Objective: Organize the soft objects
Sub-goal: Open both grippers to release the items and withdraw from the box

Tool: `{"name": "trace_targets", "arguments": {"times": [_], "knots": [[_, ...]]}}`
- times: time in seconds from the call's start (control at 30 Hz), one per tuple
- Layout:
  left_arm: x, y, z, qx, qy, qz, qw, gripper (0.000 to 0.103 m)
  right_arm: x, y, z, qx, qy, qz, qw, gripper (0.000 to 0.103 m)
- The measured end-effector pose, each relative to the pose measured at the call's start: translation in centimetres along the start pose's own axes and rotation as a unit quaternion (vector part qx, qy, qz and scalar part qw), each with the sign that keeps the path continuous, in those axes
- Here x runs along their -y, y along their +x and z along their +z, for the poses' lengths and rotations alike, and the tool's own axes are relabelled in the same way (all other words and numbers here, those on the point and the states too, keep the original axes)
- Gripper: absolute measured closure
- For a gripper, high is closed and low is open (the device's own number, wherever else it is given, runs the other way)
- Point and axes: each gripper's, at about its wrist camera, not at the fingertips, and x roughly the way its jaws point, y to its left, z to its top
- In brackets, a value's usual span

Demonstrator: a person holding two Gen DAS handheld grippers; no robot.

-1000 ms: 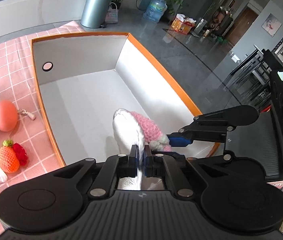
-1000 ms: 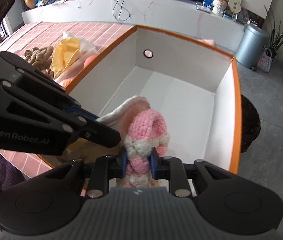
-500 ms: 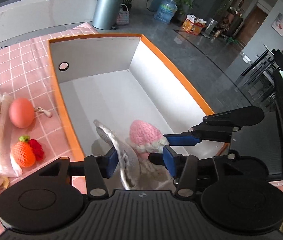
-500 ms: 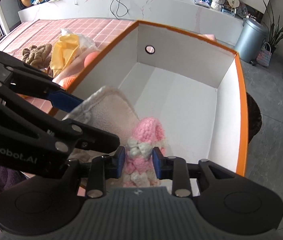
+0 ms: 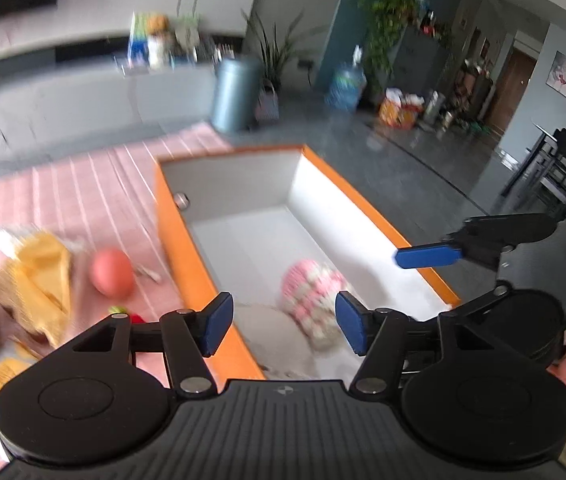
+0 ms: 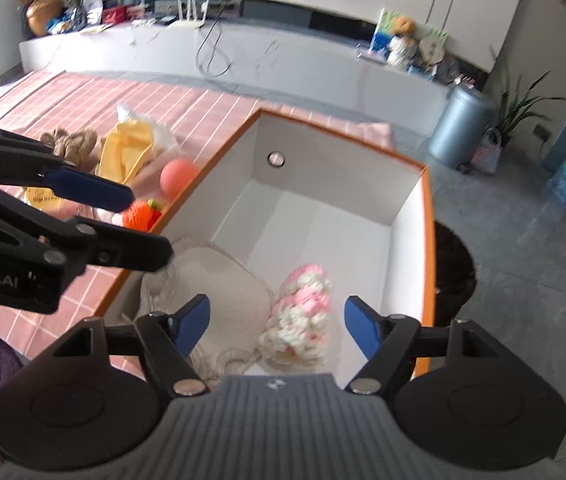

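Note:
A pink and white crochet piece (image 6: 303, 316) and a cream cloth (image 6: 219, 304) lie side by side on the floor of the orange-rimmed white box (image 6: 426, 240), at its near end. Both also show in the left wrist view: the crochet piece (image 5: 313, 292) and the cloth (image 5: 271, 332). My right gripper (image 6: 277, 326) is open and empty, raised above them. My left gripper (image 5: 283, 326) is open and empty, above the box's near left rim (image 5: 187, 264).
On the pink checked tablecloth (image 6: 67, 96) left of the box lie a coral ball (image 6: 177, 178), an orange crochet fruit (image 6: 139, 216), a yellow cloth (image 6: 127, 152) and a brown knit toy (image 6: 69, 140). A grey bin (image 6: 459, 132) stands on the floor beyond.
Both grippers opened and let go of the cloth and the crochet piece, which now lie in the box. Both grippers have lifted and pulled back; the left view is motion-blurred.

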Motion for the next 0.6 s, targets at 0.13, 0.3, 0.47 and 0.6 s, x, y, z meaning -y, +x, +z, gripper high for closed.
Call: {"name": "trace_targets", "arguments": {"times": [0.13, 0.3, 0.47, 0.6], "knots": [[0.3, -2.0, -0.8, 0.045, 0.026, 0.028, 0.9983, 0.034, -0.9, -1.6, -0.3, 0.026, 0.015, -0.022, 0.999, 0.021], [0.3, -4.3, -2.3, 0.104, 0.052, 0.066, 0.9910, 0.034, -2.3, -3.5, -0.8, 0.068, 0.044, -0.040, 0.996, 0.018], [-0.4, -6.0, -3.8, 0.155, 0.047, 0.104, 0.9813, 0.034, -4.4, -4.7, -1.5, 0.115, 0.071, -0.058, 0.989, 0.012], [-1.6, -7.2, -4.7, 0.184, 0.029, 0.122, 0.9748, 0.034, -7.1, -5.5, -1.9, 0.162, 0.081, -0.087, 0.980, 0.012]]}}
